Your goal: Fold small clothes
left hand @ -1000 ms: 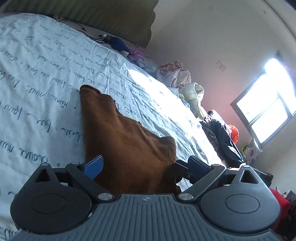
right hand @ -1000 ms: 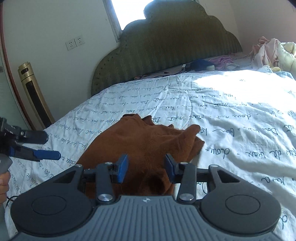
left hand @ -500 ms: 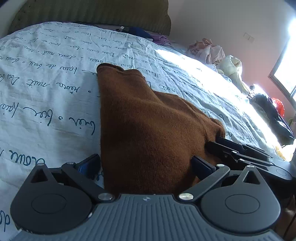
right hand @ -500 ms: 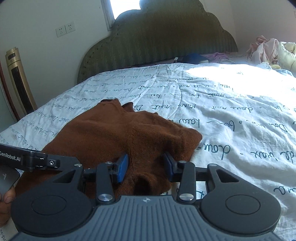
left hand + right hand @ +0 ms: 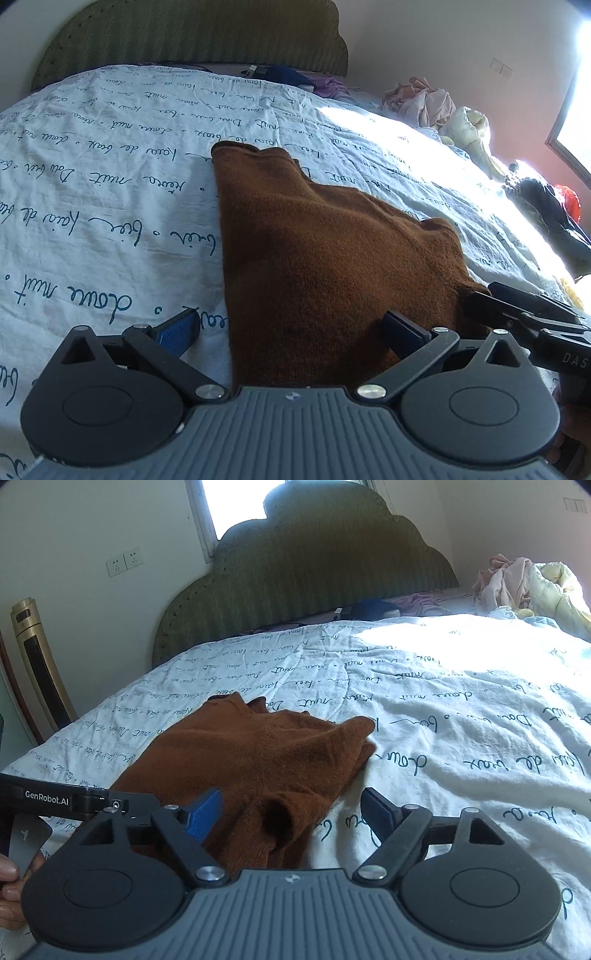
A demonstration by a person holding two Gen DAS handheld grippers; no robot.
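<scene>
Sunlit bed (image 5: 461,716) with script-printed sheet carries a brown knit garment (image 5: 332,258), lying between and ahead of both tools. Left tool (image 5: 291,328) gapes wide; right tool (image 5: 291,808) has just been opening, pads clear of cloth. Soft, light, floppy: likely best pinched at near corners.

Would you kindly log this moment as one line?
left gripper: open | right gripper: just opened | brown knit garment: released, flat on bed
</scene>
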